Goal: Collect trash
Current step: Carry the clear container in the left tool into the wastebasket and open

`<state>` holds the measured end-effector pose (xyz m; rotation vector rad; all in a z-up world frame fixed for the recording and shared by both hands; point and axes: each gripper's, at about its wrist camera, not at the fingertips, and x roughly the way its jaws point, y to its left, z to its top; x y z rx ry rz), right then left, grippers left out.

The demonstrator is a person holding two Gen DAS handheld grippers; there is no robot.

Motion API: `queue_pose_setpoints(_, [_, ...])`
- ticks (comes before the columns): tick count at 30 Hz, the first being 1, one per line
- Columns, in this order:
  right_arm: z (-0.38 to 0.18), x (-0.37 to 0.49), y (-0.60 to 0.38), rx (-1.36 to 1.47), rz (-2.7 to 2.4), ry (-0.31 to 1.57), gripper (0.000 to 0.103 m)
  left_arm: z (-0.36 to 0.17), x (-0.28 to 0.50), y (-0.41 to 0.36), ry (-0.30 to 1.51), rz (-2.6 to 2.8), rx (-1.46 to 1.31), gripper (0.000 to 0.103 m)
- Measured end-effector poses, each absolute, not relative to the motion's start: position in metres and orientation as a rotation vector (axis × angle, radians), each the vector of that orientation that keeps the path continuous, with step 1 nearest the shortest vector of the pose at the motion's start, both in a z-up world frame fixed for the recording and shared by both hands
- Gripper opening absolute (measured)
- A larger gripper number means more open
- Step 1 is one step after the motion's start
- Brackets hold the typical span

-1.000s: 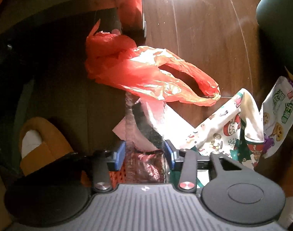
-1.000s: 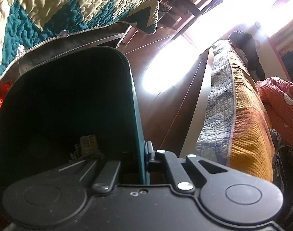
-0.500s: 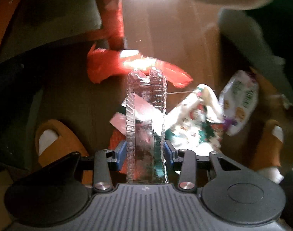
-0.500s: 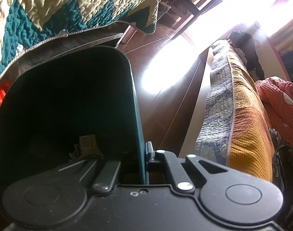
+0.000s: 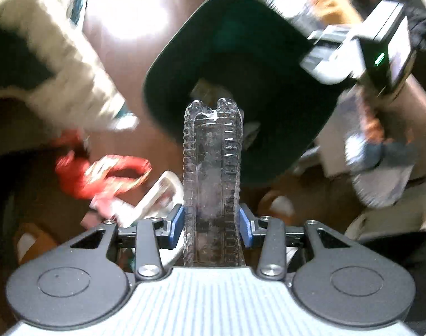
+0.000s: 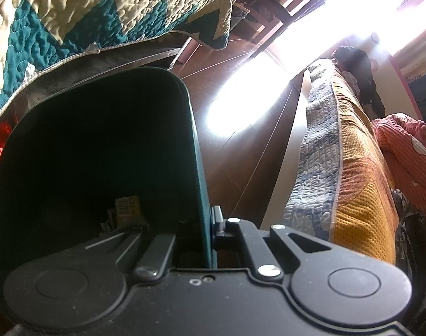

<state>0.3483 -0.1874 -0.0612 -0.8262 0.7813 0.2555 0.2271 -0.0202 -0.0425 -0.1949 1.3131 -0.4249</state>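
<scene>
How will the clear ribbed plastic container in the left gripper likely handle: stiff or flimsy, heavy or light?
The clear container looks thin-walled and empty, so probably light. It pinches in between the left gripper's blue pads, suggesting it flexes and may crackle. The ribs likely limit slipping.

Left wrist view: heavy motion blur across background, glare patch on floor (image 5: 134, 14). Right wrist view: sharp, window (image 6: 361, 2) overexposed, bin (image 6: 101, 145) interior deep in shadow. Fisheye bending at edges.

Right claw (image 6: 210, 224) clamped on the near wall of a dark green trash bin (image 6: 101, 145), one finger inside and one outside. A yellow carton (image 6: 127, 207) lies in the bin. Far left, a quilted bedspread (image 6: 101, 14); right, a patterned cover (image 6: 347, 168) beside wooden floor (image 6: 241, 145).
</scene>
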Motion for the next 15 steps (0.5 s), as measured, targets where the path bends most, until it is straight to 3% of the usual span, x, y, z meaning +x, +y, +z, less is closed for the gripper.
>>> queue_pose_setpoints(15, [-0.062, 0.343, -0.18, -0.851, 0.274, 0.773, 0.005, -0.08, 0.308, -0.092, 1.241, -0.329, -0.286, 0.04])
